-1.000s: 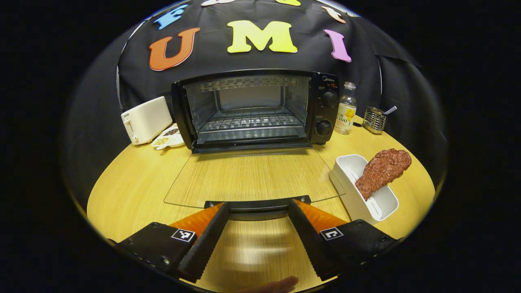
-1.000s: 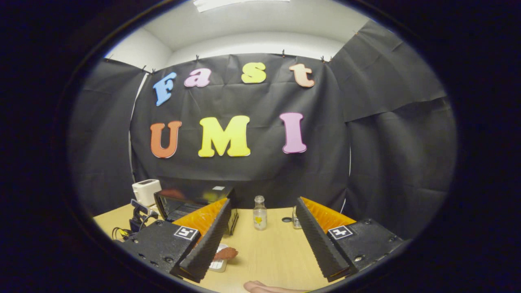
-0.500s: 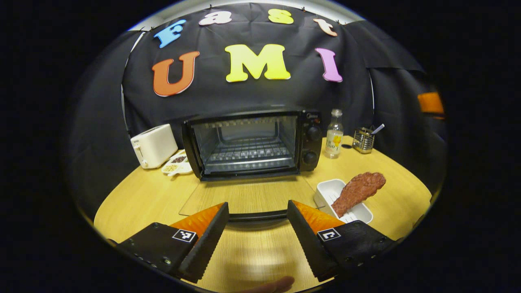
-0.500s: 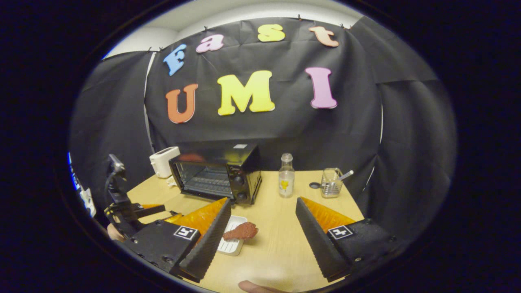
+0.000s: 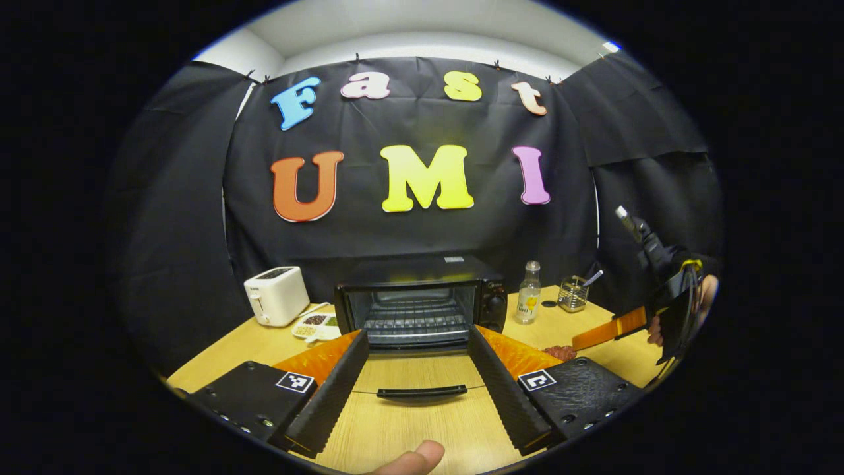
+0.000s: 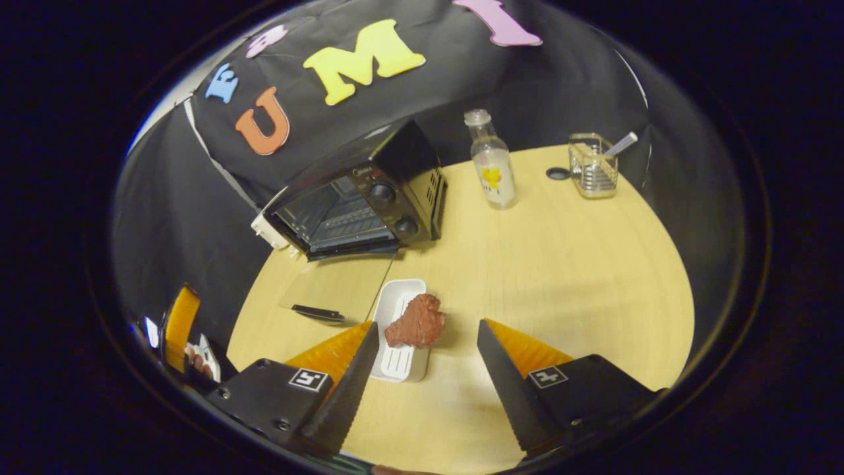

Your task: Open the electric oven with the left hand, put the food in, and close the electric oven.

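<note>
Food: reddish-brown piece, lower centre of right gripper view, propped on the rim of a white tray on the tabletop. Right claw fingers apart, empty, hovering just short of it; food sits slightly left of the gap's midline, long axis running up-right. Left claw apart, empty, well back. Oven farther, upper left, door down flat. Right claw nearer, judged.

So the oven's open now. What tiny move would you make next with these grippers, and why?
Probably lower the open right gripper onto the reddish-brown piece of meat lying across the white rectangular dish. The black electric oven's glass door lies flat open, and the food sits just ahead.
</note>
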Demonstrator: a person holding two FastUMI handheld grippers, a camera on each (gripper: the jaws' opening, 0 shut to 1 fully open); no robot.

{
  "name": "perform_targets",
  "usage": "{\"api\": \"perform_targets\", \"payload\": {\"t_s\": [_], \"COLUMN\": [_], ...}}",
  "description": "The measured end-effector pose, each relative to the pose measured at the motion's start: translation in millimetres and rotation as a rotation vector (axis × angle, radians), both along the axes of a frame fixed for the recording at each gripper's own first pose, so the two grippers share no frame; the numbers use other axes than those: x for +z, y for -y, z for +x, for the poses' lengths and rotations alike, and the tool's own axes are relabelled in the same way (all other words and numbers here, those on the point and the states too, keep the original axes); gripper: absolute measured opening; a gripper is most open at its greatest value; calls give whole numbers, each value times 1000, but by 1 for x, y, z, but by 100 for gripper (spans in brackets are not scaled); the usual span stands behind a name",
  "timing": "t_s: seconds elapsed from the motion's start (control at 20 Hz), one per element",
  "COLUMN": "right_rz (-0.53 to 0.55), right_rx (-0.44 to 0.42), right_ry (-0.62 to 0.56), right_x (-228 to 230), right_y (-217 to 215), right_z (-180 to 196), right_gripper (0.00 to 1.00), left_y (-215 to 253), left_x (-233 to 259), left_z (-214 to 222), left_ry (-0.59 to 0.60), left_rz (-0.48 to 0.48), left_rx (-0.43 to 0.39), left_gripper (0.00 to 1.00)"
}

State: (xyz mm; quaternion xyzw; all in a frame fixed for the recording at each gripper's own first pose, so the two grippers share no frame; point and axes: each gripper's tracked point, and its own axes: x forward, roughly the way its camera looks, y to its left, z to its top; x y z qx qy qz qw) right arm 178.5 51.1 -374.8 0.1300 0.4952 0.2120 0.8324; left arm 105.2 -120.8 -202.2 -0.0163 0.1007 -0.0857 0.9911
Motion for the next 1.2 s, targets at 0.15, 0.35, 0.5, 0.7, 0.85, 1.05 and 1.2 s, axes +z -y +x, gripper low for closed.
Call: {"api": "perform_targets", "payload": {"t_s": [0.15,0.35,0.5,0.7,0.85,1.05,1.2], "right_rz": [52,163,181,132,24,-20,-46], "right_rx": [-20,-5,-22,27,57,92,110], "right_ry": [-80,-128,-154,-50,105,227,290], "right_x": [-9,-17,-24,2,28,70,88], "right_y": [-2,-16,-14,-11,-9,-24,-45], "right_z": [3,9,1,-12,-16,-30,-39], "right_gripper": [86,66,16,9,8,8,8], "left_y": [-10,-21,-34,-51,-62,-75,-88], "left_x": [27,35,23,23,30,35,35], "left_z": [-15,-24,-25,-29,-35,-47,-56], "left_ry": [48,67,34,26,44,58,61], "left_rz": [-6,-1,14,-9,-23,-50,-61], "left_rx": [3,4,36,55,64,61,61], "left_gripper": [96,96,96,96,96,96,96]}}
